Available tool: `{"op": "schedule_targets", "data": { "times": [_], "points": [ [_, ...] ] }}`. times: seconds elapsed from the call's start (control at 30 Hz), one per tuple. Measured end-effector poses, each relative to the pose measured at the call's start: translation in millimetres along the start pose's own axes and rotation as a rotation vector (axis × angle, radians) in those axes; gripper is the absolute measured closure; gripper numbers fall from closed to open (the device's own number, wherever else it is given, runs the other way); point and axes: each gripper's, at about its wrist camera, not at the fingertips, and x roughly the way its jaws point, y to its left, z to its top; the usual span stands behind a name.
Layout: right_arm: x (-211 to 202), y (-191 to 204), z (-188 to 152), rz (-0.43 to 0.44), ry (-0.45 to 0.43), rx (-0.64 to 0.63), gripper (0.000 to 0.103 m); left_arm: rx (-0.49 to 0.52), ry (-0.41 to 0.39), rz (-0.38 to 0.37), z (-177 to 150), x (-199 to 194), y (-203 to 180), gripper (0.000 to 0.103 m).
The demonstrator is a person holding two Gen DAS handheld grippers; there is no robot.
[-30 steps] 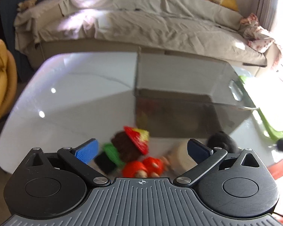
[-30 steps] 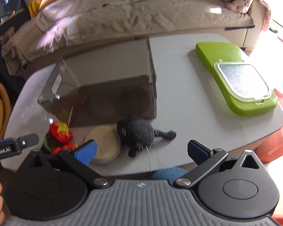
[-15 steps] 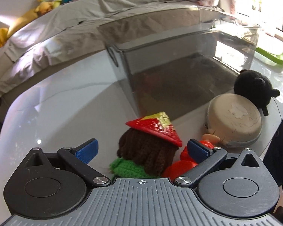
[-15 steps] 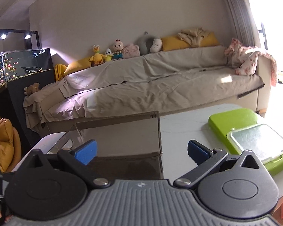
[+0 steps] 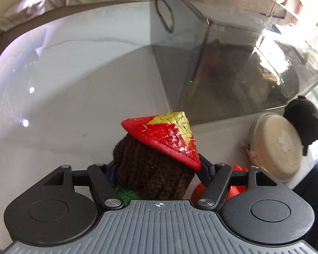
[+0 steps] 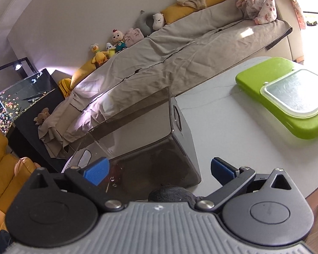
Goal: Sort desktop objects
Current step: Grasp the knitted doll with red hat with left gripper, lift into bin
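- Crocheted brown doll (image 5: 152, 173) with the red-and-gold woven hat (image 5: 165, 136) now sits squeezed between your left gripper (image 5: 156, 167) fingers; half a second ago those fingers stood wide on either side of it, so the grasp has just been made
- Blue pads are almost buried in the yarn, the right finger tucked under the hat brim; grip reads as clenched on the doll's body, not on the hat
- Doll looks still down at the white tabletop (image 5: 63, 80), just in front of the smoky clear bin (image 5: 233, 67); lift not yet begun, by my reading
- Beige round pouch (image 5: 275, 148) and black plush (image 5: 303, 118) lie to the right against the bin wall, untouched
- Your right gripper (image 6: 159, 169) is released, fingers spread with nothing between them; since half a second ago it has tipped down, so the black plush (image 6: 171, 193) now shows just below its fingers
- Green tray (image 6: 286, 97) with its clear lid sits well apart on the right
- Meaning: first item secured; next judged step is carrying the doll up over the bin rim, and the soft yarn may let it sag or slip
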Motion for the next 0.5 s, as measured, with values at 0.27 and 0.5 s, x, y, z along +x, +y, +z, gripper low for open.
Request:
{"op": "schedule_targets", "data": {
  "times": [0.27, 0.5],
  "points": [
    [4.0, -21.1, -6.6, 0.061, 0.013, 0.047, 0.000, -0.075, -0.215, -0.138, 65.7, -132.8, -25.7, 0.029],
    [-10.5, -36.5, -10.5, 0.084, -0.020, 0.080, 0.000, -0.105, -0.015, -0.080, 165.8, -17.3, -88.6, 0.028]
  ]
}}
